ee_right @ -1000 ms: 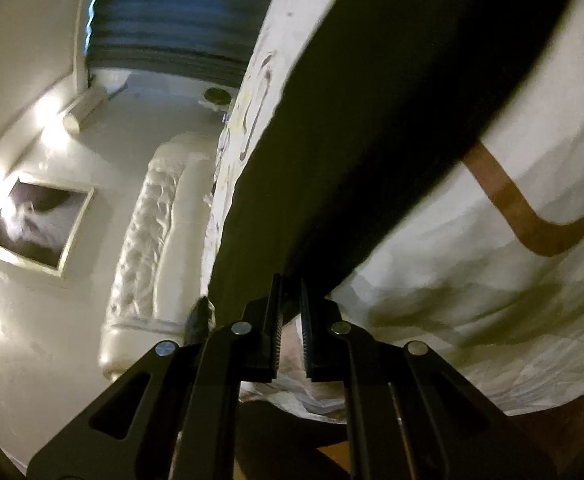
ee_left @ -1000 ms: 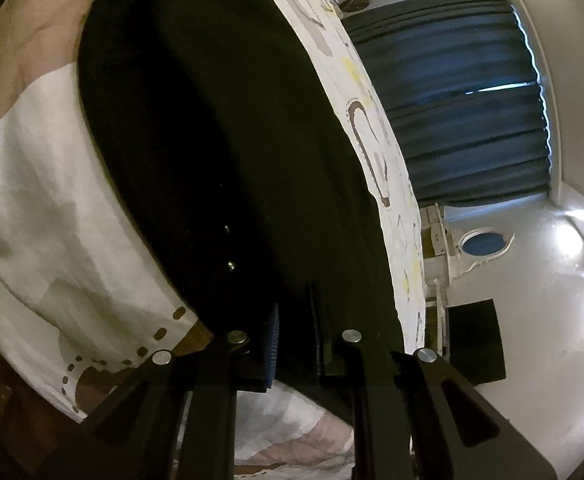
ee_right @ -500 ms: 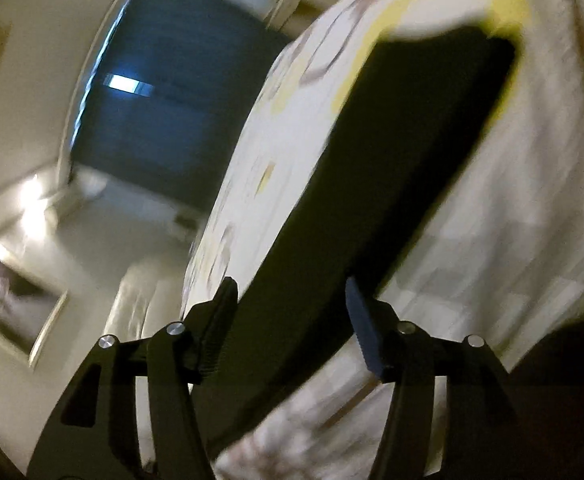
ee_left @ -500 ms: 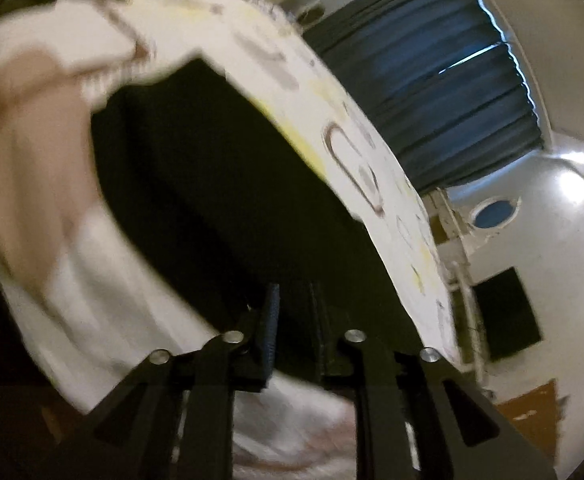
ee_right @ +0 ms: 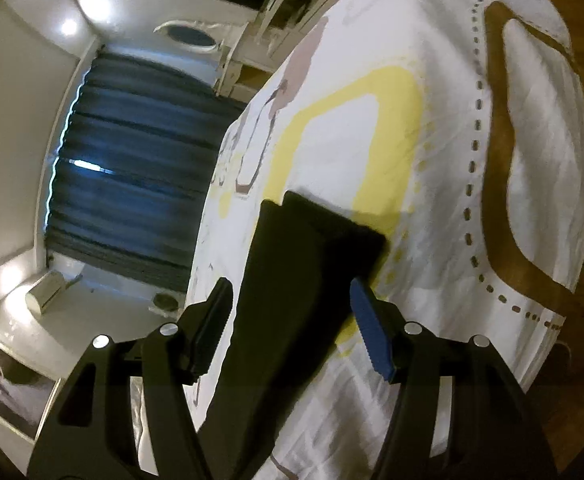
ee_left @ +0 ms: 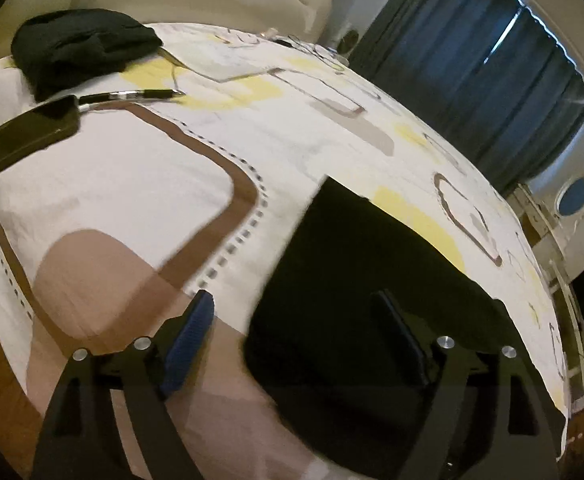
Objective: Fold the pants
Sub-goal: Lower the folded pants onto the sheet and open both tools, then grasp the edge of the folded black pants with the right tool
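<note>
Both grippers have let go: a second ago each was pinched on black cloth, and now the left gripper and right gripper hang with jaws wide apart, nothing between them. Black pants lie flat on the patterned bedspread, filling the lower centre and right of the left view; in the right view the pants run as a long dark strip from mid-frame down to the bottom edge, its squared end lying on a yellow loop in the print. Released cloth and raised cameras suggest one fold has just been laid and the hands are drawing back to judge it. At upper left of the left view sit a phone, a cable and a heap of dark clothes, well apart from the work, likely set aside to keep the folding area free. Motion blur softens the near edge of the pants.
</note>
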A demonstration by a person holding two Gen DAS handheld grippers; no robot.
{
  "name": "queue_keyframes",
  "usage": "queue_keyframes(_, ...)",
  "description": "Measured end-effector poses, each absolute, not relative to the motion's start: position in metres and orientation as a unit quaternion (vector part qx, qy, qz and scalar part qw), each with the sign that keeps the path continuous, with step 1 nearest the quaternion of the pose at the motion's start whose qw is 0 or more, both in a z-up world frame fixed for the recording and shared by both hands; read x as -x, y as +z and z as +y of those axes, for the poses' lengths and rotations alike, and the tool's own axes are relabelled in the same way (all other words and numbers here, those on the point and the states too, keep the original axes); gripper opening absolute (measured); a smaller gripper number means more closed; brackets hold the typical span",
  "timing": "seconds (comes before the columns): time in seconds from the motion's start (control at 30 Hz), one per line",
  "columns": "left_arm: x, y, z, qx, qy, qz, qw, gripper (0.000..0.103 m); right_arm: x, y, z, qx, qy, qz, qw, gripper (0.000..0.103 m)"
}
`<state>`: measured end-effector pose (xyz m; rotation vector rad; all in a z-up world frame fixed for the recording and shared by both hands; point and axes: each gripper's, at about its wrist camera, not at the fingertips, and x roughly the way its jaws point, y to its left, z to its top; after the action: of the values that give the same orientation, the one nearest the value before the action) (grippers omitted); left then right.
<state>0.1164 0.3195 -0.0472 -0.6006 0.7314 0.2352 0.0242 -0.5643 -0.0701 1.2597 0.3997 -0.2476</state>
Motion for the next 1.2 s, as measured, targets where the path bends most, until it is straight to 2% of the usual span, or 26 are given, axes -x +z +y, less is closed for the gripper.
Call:
queue_keyframes(0.13, -0.113, -0.054, 0.33, 0.311, 0.122, 0.355, 0.873, 0.082, -0.013, -0.072, -0.558, -0.58, -0.131, 0.183, 0.783, 0.061)
queue_keyframes(0.67, -0.13, -0.056, 0.329, 0.222, 0.088, 0.367, 0.899, 0.083, -0.037, -0.078, -0.559, -0.576, -0.142, 0.187, 0.783, 0.061)
queue_keyframes(0.9, -0.126, -0.058, 0.343, 0.25, 0.09, 0.36, 0.894, 0.083, -0.039, -0.083, -0.549, -0.578, -0.129, 0.186, 0.784, 0.061)
queue_keyframes(1.07, -0.129, -0.057, 0.335, 0.222, 0.094, 0.366, 0.899, 0.084, -0.054, -0.082, -0.553, -0.564, -0.132, 0.181, 0.795, 0.062)
queue_keyframes(1.13, -0.13, -0.057, 0.332, 0.212, 0.092, 0.366, 0.902, 0.085, -0.058, -0.084, -0.553, -0.551, -0.135, 0.189, 0.801, 0.057)
queue_keyframes(1.2, -0.132, -0.057, 0.329, 0.2, 0.092, 0.368, 0.904, 0.085, -0.058, -0.085, -0.554, -0.542, -0.141, 0.195, 0.805, 0.038)
